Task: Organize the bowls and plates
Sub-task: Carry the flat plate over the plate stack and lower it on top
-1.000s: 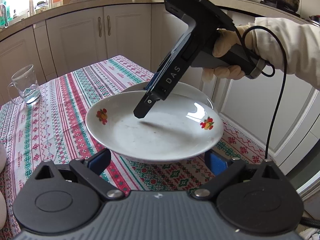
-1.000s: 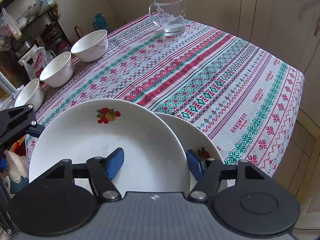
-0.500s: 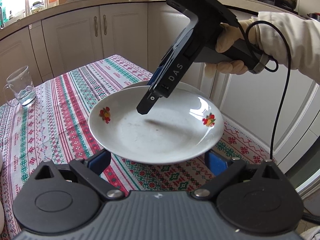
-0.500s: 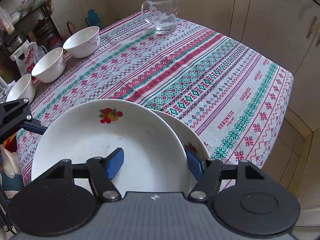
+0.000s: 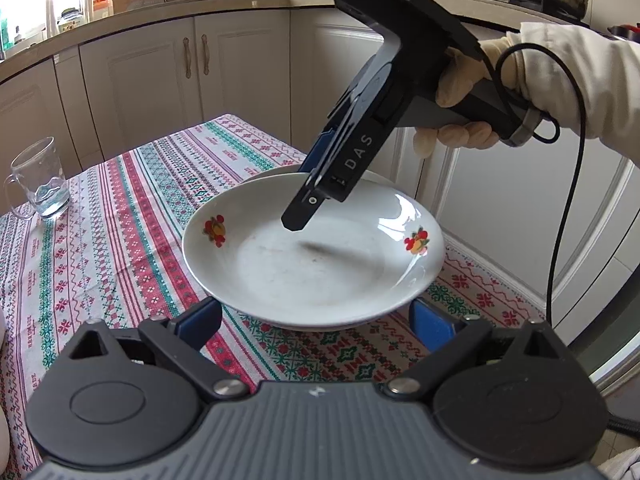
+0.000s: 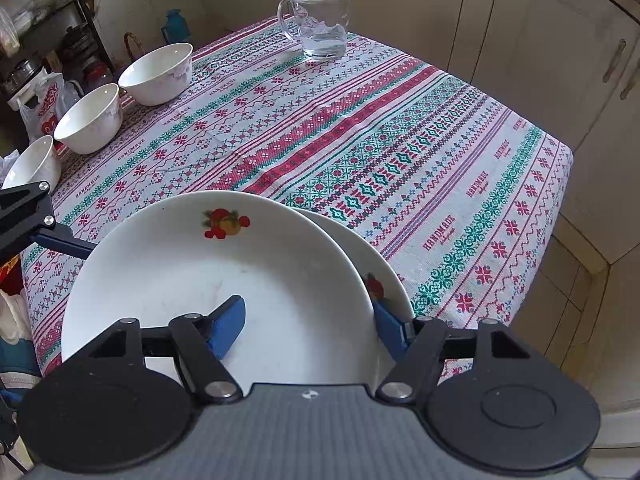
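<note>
A white plate with fruit decals (image 5: 304,276) (image 6: 224,272) lies on a second white plate (image 6: 356,244), shifted a little off it. My right gripper (image 6: 308,328) (image 5: 304,200) points steeply down over the stack and stands open. One blue pad (image 6: 228,326) is inside the top plate and the other is outside its rim; neither presses on it. Open too is my left gripper (image 5: 316,324), low at the stack's near edge with one finger on each side. Three white bowls (image 6: 156,74) (image 6: 90,118) (image 6: 32,164) stand in a row at the table's far left.
A glass mug (image 6: 320,24) (image 5: 40,178) with a little water stands at the far end of the patterned tablecloth (image 6: 360,140). The plates sit near a table corner, with white cabinets (image 5: 240,80) close behind. A gloved hand (image 5: 464,92) holds the right gripper.
The right gripper has tipped slightly, so its view of the table has shifted. The plates and the left gripper have kept their places.
</note>
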A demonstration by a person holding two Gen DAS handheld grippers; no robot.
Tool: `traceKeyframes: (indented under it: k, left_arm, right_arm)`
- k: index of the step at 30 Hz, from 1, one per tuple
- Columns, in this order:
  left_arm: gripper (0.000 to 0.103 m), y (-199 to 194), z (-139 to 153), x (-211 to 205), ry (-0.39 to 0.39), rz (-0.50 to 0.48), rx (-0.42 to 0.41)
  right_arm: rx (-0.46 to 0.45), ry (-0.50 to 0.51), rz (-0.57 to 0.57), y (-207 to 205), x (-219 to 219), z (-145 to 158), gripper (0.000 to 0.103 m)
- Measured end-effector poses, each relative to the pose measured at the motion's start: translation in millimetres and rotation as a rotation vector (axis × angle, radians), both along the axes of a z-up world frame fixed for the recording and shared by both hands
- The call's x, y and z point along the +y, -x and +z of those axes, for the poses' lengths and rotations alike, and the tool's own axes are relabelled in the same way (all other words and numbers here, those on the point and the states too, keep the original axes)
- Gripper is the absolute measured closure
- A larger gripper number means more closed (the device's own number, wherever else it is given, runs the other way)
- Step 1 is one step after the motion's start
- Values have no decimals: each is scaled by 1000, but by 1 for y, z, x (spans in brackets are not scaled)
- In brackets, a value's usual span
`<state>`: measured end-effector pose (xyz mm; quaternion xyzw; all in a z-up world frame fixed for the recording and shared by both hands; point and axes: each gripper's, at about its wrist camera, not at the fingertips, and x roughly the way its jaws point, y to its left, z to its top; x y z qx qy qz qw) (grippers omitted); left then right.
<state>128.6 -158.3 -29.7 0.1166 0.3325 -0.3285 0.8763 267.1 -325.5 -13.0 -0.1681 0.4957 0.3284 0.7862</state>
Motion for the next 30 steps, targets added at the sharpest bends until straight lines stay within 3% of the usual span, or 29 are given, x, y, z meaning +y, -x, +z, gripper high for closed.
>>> traceKeyframes:
  k: [16,27,30]
  left_arm:
    - [4,1,4,2,14,-27,-28]
    - [2,12,7,6,9,-45,-75]
    - [2,17,12,14,21,-39,-92]
  right_arm:
    - [-34,12,-16,12,-1,12,17]
    - [-56,-13,-9,30,7,16,16]
    - [-126,-15,-24,46,13,24,2]
